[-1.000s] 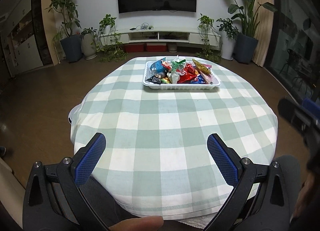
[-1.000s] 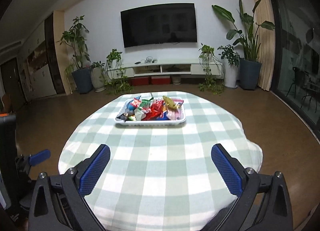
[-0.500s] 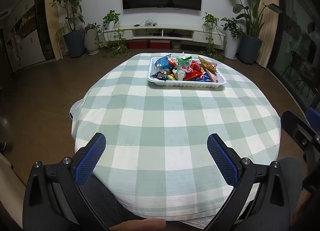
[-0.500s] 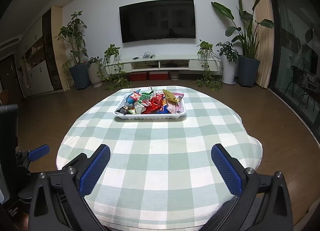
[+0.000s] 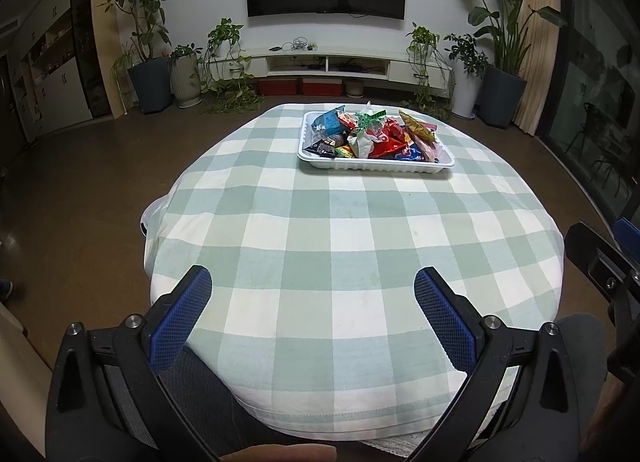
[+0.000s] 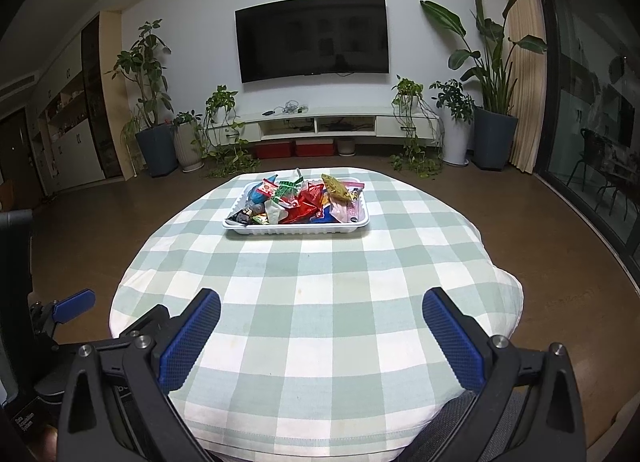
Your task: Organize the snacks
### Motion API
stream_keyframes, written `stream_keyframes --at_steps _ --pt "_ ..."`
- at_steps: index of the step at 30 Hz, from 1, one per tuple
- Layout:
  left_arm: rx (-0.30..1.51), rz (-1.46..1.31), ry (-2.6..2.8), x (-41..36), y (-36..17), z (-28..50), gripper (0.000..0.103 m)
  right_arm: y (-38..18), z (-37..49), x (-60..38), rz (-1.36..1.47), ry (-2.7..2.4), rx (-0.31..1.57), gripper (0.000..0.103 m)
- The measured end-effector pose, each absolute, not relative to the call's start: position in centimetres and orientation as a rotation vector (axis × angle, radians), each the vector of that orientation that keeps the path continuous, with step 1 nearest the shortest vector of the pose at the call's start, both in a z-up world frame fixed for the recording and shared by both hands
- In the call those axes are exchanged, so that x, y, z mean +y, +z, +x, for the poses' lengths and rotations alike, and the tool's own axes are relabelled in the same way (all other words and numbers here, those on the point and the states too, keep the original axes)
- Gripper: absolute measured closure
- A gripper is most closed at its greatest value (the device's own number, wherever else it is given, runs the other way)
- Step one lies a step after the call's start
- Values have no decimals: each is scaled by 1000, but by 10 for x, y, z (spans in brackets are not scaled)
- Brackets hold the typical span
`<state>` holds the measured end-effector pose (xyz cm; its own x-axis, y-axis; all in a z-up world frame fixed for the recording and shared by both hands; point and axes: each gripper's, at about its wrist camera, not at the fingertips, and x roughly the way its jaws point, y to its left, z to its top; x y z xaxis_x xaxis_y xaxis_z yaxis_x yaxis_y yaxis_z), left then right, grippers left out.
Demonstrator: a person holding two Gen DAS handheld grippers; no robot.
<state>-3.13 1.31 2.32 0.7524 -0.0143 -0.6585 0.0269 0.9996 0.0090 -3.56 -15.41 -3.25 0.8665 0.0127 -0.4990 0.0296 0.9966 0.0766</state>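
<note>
Now, snacks (image 5: 370,134): heaped in mixed wrappers inside the tray (image 5: 374,168), none loose on the cloth that I can see.
Tray: white, shallow, on the far half of the table (image 5: 320,262), well apart from both of my tools.
Why heaped: a rimmed tray keeps light, slippery packets from sliding about; the pile is jumbled, not lined up.
Stage: this fits snacks already gathered into the tray, or a pile waiting to be sorted out of it; I cannot tell which.
Left gripper (image 5: 312,302): I hold it low at the near edge of the table, fingers spread wide, nothing between them.
Right gripper (image 6: 320,322): held a little higher, also at the near edge, fingers wide apart and empty.
Why held so: both point down the table at the tray, so I judge they are kept ready and out of the way, not working.
Surface: round table under a green-and-white checked cloth that hangs over the rim; soft, so packets would lie flat but could snag a fold.
Room: living room, brown floor, dark TV (image 6: 312,38) on a white wall, low white cabinet (image 6: 320,124) under it, potted plants on both sides, glass doors on the right.
</note>
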Motion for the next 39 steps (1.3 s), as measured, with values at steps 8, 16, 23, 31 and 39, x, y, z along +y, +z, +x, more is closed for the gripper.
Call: stream_keyframes --at_steps 8,16,23,31,39 --pt "721 15 -24 14 22 -31 0 -34 -36 -154 82 -9 524 0" --pt "720 15 -25 14 19 -31 0 -33 -36 -154 82 -8 526 0" --pt "721 13 -25 14 20 -31 0 -35 -36 -154 80 -8 529 0" --pt "721 14 -26 15 20 -31 0 -34 -37 -154 80 -8 529 0" --pt "721 14 -25 14 21 -31 0 -34 -37 -154 79 -8 529 0"
